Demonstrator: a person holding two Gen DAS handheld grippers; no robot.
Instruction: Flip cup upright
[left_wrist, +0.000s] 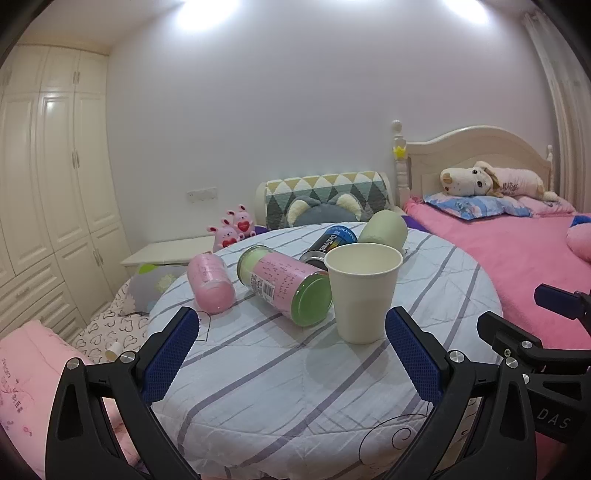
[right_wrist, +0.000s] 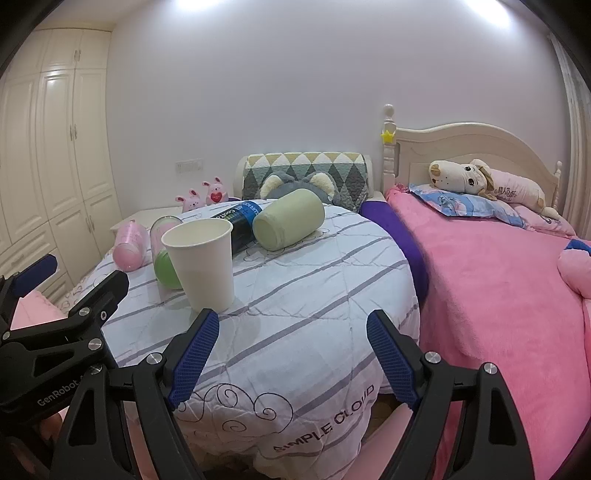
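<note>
The cup (left_wrist: 362, 291) stands upright, mouth up, apparently empty, beside the toppled green jar (left_wrist: 286, 286); both grippers' jaws gape, holding nothing.

Premises: a home bedroom. A bed (right_wrist: 498, 280) with pink cover and cream headboard (right_wrist: 469, 147) stands at right, carrying a plush dog (right_wrist: 461, 177) and a pillow (right_wrist: 465, 205). Cream wardrobe (left_wrist: 48, 177) fills the left wall. Pink bunny toys (left_wrist: 232, 229) sit on a nightstand (left_wrist: 173, 249). A quilt (right_wrist: 295, 295) covers the round desk.
</note>
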